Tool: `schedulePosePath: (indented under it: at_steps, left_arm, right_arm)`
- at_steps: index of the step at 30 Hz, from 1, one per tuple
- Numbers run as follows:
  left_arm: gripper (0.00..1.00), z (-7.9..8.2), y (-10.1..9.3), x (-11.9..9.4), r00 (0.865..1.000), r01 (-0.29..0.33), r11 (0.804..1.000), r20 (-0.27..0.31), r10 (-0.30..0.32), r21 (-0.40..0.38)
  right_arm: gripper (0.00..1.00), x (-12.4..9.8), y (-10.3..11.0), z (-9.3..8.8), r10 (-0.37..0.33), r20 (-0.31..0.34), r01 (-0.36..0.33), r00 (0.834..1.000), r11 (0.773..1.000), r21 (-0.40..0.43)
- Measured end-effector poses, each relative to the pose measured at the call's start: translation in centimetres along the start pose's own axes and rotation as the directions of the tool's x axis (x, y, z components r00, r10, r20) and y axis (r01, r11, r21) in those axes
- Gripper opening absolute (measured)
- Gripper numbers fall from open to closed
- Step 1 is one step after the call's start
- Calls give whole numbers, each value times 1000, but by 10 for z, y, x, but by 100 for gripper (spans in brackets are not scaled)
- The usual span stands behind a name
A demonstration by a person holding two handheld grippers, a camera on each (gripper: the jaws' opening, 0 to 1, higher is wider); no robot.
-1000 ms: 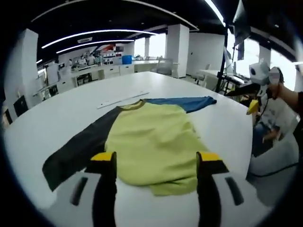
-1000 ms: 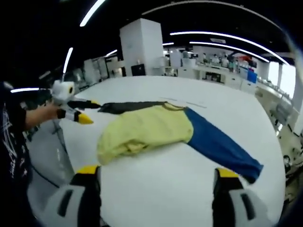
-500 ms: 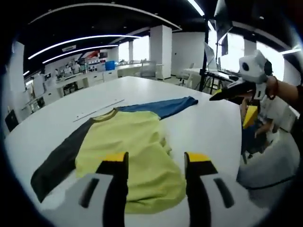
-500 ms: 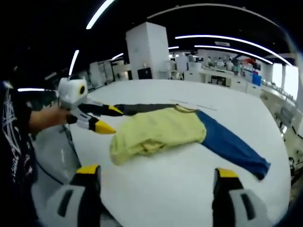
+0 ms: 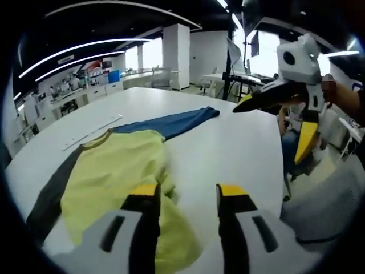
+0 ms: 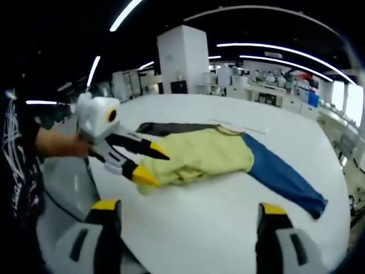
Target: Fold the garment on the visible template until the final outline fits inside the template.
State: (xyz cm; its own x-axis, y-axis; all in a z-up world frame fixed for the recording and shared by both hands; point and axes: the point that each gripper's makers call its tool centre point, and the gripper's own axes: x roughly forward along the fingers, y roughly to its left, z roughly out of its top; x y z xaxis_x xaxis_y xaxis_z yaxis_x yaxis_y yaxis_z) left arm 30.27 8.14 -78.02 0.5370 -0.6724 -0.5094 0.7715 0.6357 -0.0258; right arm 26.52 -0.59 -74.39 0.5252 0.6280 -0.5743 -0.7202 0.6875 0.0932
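Observation:
A long-sleeved garment lies flat on the white table (image 5: 228,148): yellow-green body (image 5: 108,171), blue sleeve (image 5: 177,121), dark sleeve (image 5: 48,197). My left gripper (image 5: 186,191) is open, its left jaw over the body's rumpled hem. In the right gripper view the left gripper (image 6: 162,169) comes in from the left, its yellow tips spread at the hem of the yellow-green body (image 6: 205,154). My right gripper (image 6: 189,208) is wide open over bare table, well short of the blue sleeve (image 6: 285,180). It also appears as the right gripper (image 5: 268,137), held above the table's edge.
A thin pale strip (image 5: 91,130) lies on the table past the collar, the same strip (image 6: 239,127) as in the right gripper view. A person's dark sleeve (image 6: 17,165) is at the table's edge. Stands and a chair (image 5: 296,131) are beyond the table.
My left gripper has moved in to the hem of the yellow-green body and its jaws stand a little closer together. The right gripper stays wide open and the garment lies as before.

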Motion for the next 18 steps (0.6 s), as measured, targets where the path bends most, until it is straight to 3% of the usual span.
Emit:
schedulePosePath:
  at_steps: [6, 15, 18]
  left_arm:
    - [28, -7, 2, 18, 999, 13, 1000, -35, -12, 20]
    - [23, -22, 25, 42, 990, -46, 993, -128, 60, 108]
    - [22, -27, 28, 47, 987, -47, 995, -152, 61, 93]
  right_arm:
    - [99, 3, 0, -6, 5, -14, -5, 1000, 1000, 7]
    - [98, 4, -2, -8, -10, -11, 10, 1000, 1000, 30]
    - [98, 5, -2, -9, -12, -13, 12, 1000, 999, 33]
